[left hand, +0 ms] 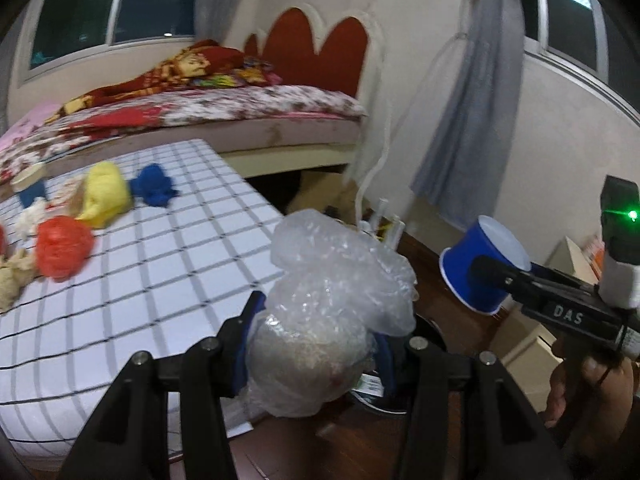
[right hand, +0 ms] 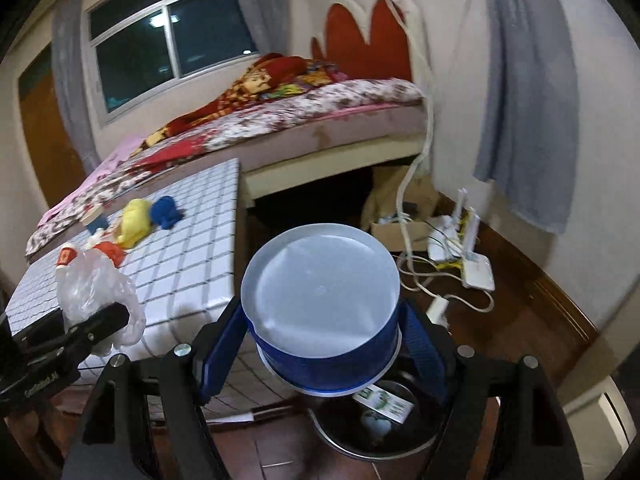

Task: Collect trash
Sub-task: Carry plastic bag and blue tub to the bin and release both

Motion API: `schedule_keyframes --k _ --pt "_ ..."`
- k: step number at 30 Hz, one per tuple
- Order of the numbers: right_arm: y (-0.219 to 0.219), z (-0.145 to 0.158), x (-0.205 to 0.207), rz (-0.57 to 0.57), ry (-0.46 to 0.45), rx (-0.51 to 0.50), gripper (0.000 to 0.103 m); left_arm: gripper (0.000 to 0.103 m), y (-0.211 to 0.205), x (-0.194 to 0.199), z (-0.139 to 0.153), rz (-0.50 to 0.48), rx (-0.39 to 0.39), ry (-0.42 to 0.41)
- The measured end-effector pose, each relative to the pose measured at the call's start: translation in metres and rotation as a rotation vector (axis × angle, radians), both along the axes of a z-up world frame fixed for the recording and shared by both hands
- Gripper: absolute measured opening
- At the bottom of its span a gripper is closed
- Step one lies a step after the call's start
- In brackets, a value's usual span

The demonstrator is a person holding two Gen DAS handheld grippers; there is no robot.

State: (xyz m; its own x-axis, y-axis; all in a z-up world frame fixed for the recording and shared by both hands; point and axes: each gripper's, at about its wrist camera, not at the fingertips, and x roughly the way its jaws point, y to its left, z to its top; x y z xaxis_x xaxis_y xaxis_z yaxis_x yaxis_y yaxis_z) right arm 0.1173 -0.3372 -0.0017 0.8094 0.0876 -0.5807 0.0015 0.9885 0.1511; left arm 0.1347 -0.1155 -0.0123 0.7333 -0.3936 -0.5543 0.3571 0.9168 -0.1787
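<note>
Bin (right hand: 384, 436) on the floor just right of the surface (right hand: 192, 248), cup (right hand: 324, 320) and plastic bag (left hand: 332, 312) held above the bin, crumpled scraps (left hand: 104, 196) on the surface left of the bin, bed (right hand: 320, 120) behind the surface

A bed (right hand: 304, 120) with a floral cover, a patterned blanket (left hand: 160, 76) and a red scalloped headboard (left hand: 316, 52) stands against a cream wall (right hand: 452, 80). 2 dark windows (left hand: 108, 12) with white frames sit in adjacent walls, with grey curtains (right hand: 524, 92) hanging at the corner and beside the panes. A table covered in a white grid-pattern cloth (left hand: 152, 264) stands in front of the bed on a dark wooden floor (right hand: 516, 300), where white cables (right hand: 416, 184) and white router-like devices (right hand: 476, 268) lie beside a cardboard box (right hand: 400, 236).
</note>
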Motion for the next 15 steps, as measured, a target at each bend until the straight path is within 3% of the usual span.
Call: schedule_keyframes --k 15 --pt "-0.076 -0.045 -0.005 -0.116 0.122 0.071 0.078 0.051 -0.087 0.004 -0.056 -0.125 0.039 0.149"
